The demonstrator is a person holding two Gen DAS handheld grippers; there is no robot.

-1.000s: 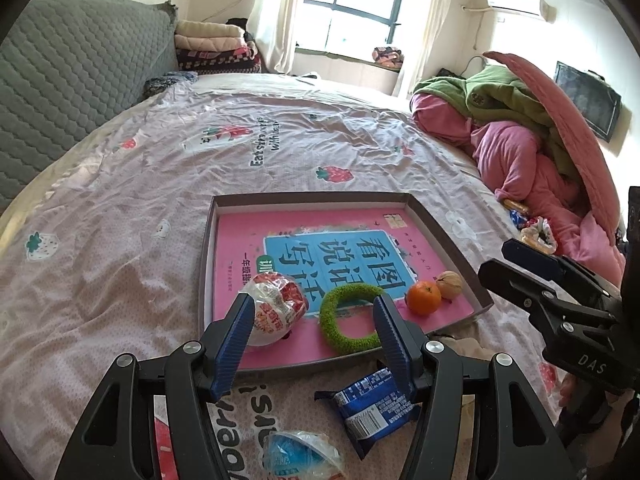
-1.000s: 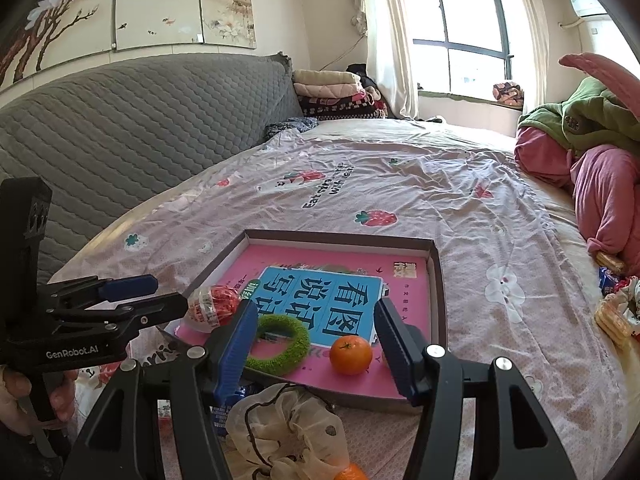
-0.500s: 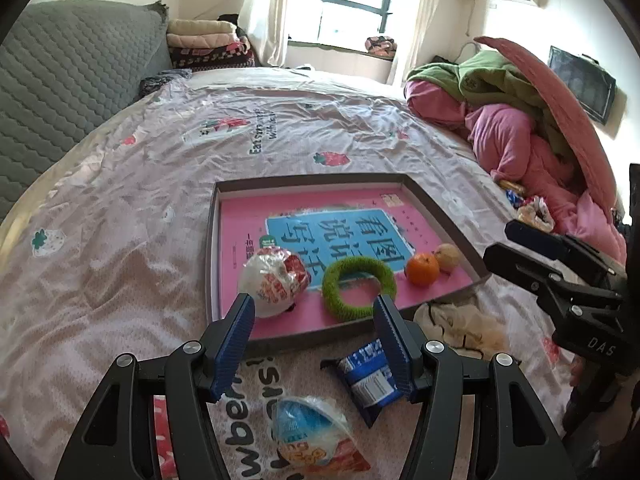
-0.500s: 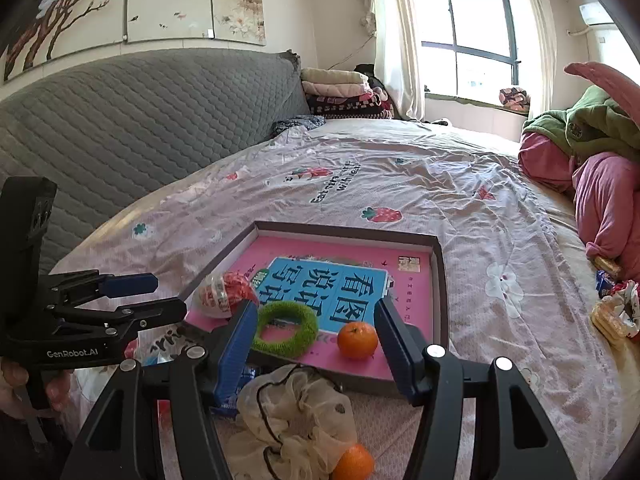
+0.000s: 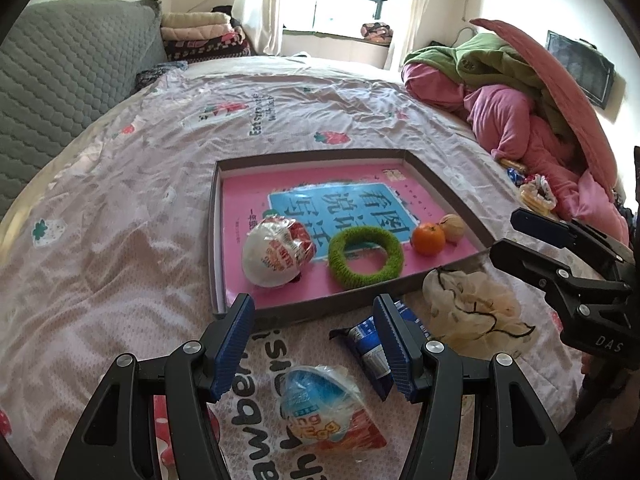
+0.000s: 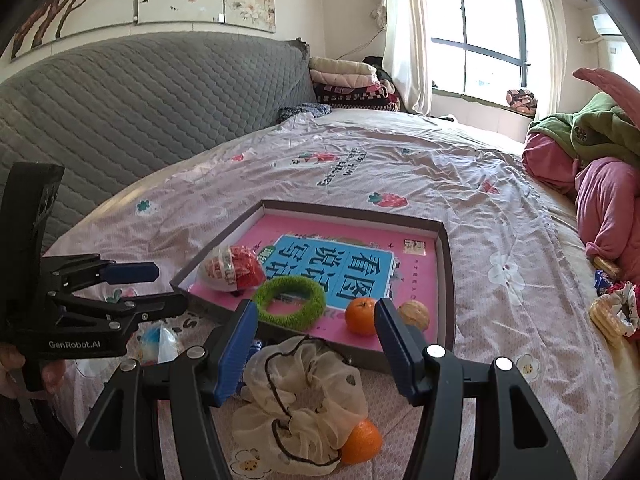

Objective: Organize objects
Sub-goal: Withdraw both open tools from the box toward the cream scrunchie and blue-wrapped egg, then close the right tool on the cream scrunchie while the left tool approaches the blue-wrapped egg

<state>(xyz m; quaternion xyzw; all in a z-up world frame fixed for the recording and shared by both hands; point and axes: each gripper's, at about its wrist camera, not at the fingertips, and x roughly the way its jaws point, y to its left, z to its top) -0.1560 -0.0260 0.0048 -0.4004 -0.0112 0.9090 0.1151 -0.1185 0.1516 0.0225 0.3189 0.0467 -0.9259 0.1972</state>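
Both tools have drawn back toward the near edge of the bed (image 5: pixel 120 208) since a second ago. The left hand-held gripper (image 5: pixel 316 344) hangs with its jaws spread wide and empty; below it a clear-wrapped blue-and-white egg-shaped snack (image 5: pixel 320 404) now shows in full, where only its top peeked in before, and a blue foil packet (image 5: pixel 370 350) lies beside it. The right hand-held gripper (image 6: pixel 316 344) is likewise wide apart and holding nothing, above a cream chiffon scrunchie (image 6: pixel 300 396) with a small orange tangerine (image 6: pixel 362 440) touching it, newly in sight. The shallow brown cardboard tray (image 5: pixel 214 240) is unchanged, holding a red-and-white wrapped egg (image 5: pixel 276 252), fuzzy green ring (image 5: pixel 366 258), another tangerine (image 5: pixel 428 238) and a walnut (image 5: pixel 454 228).
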